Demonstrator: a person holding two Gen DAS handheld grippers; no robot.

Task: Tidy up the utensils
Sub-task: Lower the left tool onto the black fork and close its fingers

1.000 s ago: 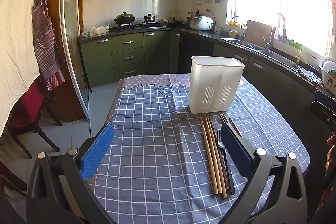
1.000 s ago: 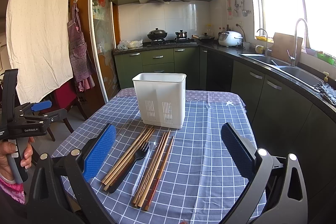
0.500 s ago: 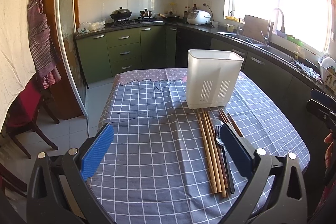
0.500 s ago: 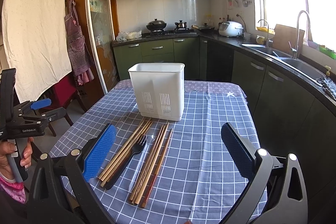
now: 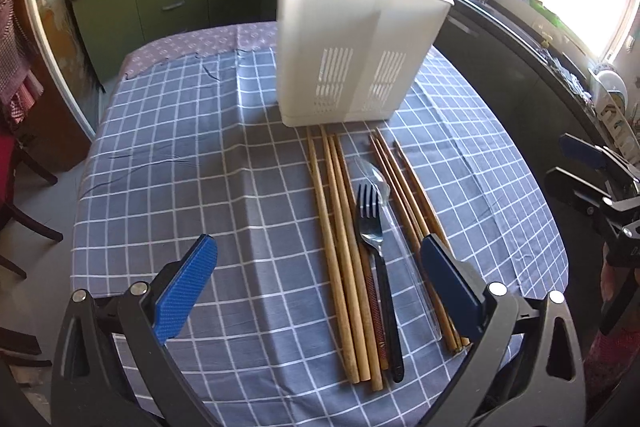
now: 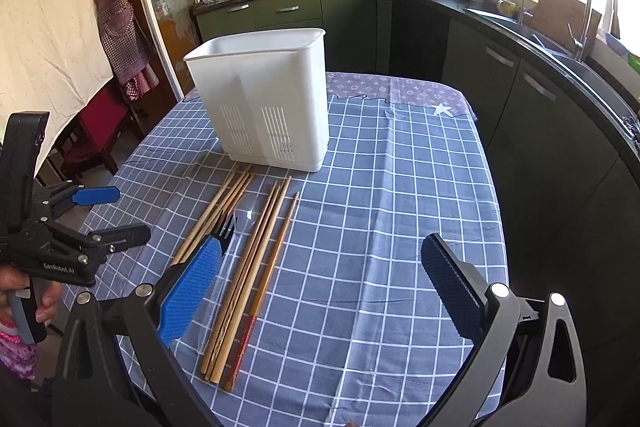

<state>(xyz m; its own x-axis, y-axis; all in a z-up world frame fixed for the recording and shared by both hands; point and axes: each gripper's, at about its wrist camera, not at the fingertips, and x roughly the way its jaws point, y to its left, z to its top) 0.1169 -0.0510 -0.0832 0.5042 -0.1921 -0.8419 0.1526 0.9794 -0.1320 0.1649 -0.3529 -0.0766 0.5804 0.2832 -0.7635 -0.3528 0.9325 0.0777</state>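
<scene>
A white slotted utensil holder (image 5: 352,51) (image 6: 268,99) stands upright on the blue checked tablecloth. In front of it lie several wooden chopsticks (image 5: 340,239) (image 6: 256,267), a black-handled fork (image 5: 374,239) (image 6: 224,231) and a clear plastic spoon (image 5: 376,179) (image 6: 246,217), side by side. My left gripper (image 5: 320,279) is open above the cloth, its right pad over the chopsticks' near ends, holding nothing. My right gripper (image 6: 320,283) is open too, its left pad over the fork's handle.
The table (image 5: 168,155) drops off at its left, right and near edges. Dark green cabinets (image 6: 288,15), a stove with pots, and a sink (image 6: 560,47) line the back and right. A red chair (image 6: 100,123) stands at the left. A hand holds the other gripper (image 6: 36,251).
Both grippers have moved forward and tilted down towards the table, so the holder and utensils appear larger and closer. Both stay open. Nothing on the table has moved.
</scene>
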